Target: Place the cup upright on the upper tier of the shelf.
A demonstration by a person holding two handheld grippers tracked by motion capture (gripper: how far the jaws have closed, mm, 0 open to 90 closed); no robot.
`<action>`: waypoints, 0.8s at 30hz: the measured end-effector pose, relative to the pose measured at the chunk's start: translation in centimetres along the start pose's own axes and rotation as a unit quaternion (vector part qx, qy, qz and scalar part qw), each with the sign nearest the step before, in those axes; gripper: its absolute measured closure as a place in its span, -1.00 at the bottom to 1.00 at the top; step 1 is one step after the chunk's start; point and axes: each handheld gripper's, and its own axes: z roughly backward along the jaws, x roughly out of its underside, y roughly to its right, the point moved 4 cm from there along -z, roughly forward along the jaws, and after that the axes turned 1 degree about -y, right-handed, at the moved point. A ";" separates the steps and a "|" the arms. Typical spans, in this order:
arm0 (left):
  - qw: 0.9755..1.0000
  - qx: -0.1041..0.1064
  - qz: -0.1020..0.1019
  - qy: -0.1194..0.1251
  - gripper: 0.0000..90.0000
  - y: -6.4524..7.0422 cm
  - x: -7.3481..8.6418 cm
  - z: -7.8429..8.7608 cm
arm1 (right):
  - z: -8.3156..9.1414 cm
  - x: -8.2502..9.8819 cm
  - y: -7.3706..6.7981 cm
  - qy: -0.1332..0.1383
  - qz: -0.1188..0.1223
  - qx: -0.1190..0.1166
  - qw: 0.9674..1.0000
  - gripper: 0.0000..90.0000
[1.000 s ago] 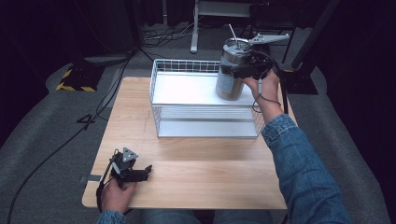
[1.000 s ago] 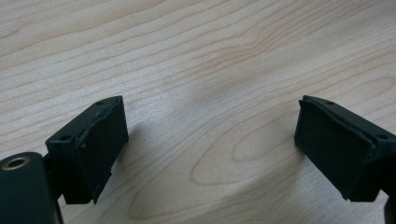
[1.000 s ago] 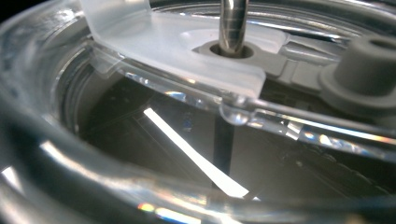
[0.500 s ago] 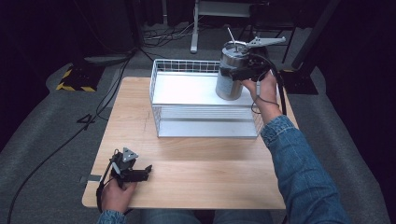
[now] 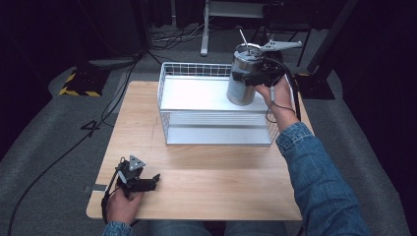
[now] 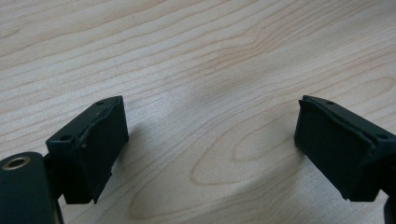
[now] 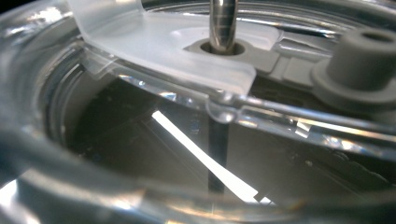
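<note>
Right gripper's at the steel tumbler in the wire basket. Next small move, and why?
Probably draw the right gripper back off the steel tumbler: its jaws have just been opening, and the tumbler looks set upright in the wire basket's far right corner.

A light wooden bench (image 5: 206,196) stands on grey carpet (image 5: 44,142) in a dark room, lit from above. Black cables (image 5: 123,83) trail over the floor. A yellow-and-black striped plate (image 5: 78,83) lies at the left; white stand legs (image 5: 204,29) rise behind.
</note>
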 end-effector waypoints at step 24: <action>1.000 0.000 0.001 0.001 -0.77 0.0 0.1 0.1 | 5.3 0.3 -1.0 0.019 0.009 0.004 1.000 -1.00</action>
